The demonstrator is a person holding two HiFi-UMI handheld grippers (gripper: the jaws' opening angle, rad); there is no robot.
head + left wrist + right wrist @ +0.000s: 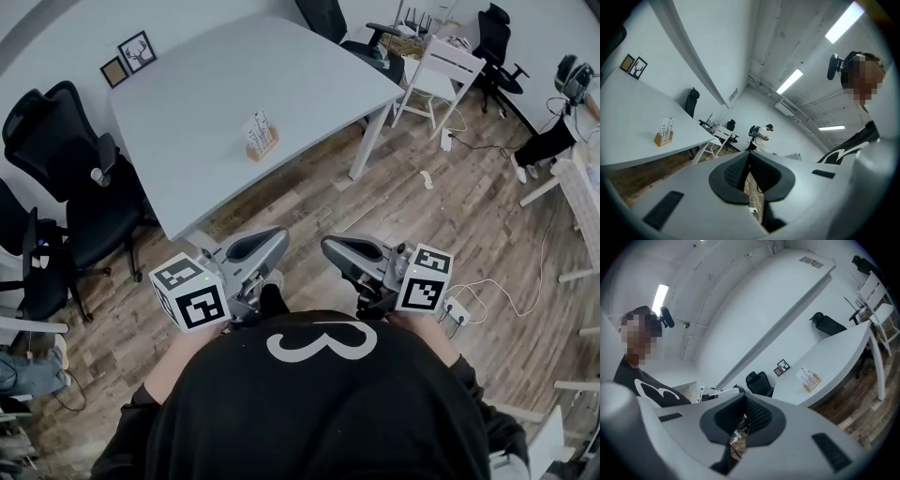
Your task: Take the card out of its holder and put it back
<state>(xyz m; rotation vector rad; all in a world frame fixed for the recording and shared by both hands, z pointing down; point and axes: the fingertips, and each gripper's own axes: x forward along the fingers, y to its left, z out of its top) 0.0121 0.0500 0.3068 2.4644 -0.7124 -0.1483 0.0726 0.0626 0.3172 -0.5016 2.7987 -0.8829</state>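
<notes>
A wooden card holder (262,146) stands on the grey table (197,112), with white printed cards (259,125) upright in it. Both grippers are held close to the person's body over the wood floor, well short of the table and pointing level. The left gripper (274,238) is shut with nothing between its pads. The right gripper (334,247) looks shut and empty too. In the left gripper view the holder (662,138) sits far off to the left of the closed jaws (747,158). In the right gripper view the holder (813,381) is far off to the right of the jaws (743,403).
Black office chairs (70,178) stand left of the table, and two small picture frames (137,51) rest at its far corner. A white chair (441,70) and more black chairs are beyond. Cables and a power strip (456,310) lie on the floor at right. Another person (761,133) stands far off.
</notes>
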